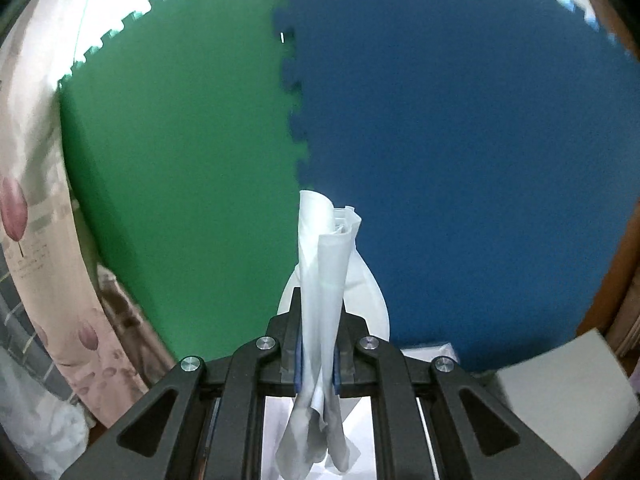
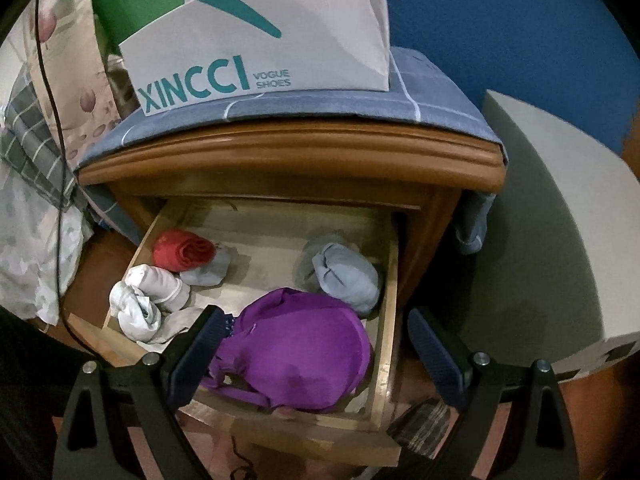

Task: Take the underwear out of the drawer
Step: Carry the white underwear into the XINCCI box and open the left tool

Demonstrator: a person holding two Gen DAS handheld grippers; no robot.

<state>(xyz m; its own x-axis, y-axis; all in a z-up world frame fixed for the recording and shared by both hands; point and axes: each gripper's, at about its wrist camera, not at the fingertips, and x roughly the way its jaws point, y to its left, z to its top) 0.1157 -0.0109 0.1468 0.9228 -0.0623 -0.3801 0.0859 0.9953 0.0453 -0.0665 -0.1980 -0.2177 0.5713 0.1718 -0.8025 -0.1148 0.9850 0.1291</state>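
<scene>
- The pale grey-white underwear (image 1: 322,300) is a thin, smooth cloth, rolled and creased lengthwise; it stands up past the fingertips and hangs in loose folds below them
- The left gripper (image 1: 318,364) has its jaws clamped on that underwear, holding it up in front of a wall of green foam mat (image 1: 180,140) and blue foam mat (image 1: 460,140)
- The wooden drawer (image 2: 386,320) of the nightstand (image 2: 288,156) stands pulled out; in it lie a purple garment (image 2: 296,344) at the front, a light blue bundle (image 2: 346,272) at the right, a red roll (image 2: 182,250) at the left and white rolled pieces (image 2: 148,296) just in front of it
- The right gripper (image 2: 316,348) hangs over the drawer's front, jaws wide apart, gripping nothing
- Only the right wrist view shows the drawer and the white shoe box (image 2: 260,48) marked XINCCI on the nightstand's blue cloth; only the left wrist view shows the held underwear and the floral curtain (image 1: 36,200)
</scene>
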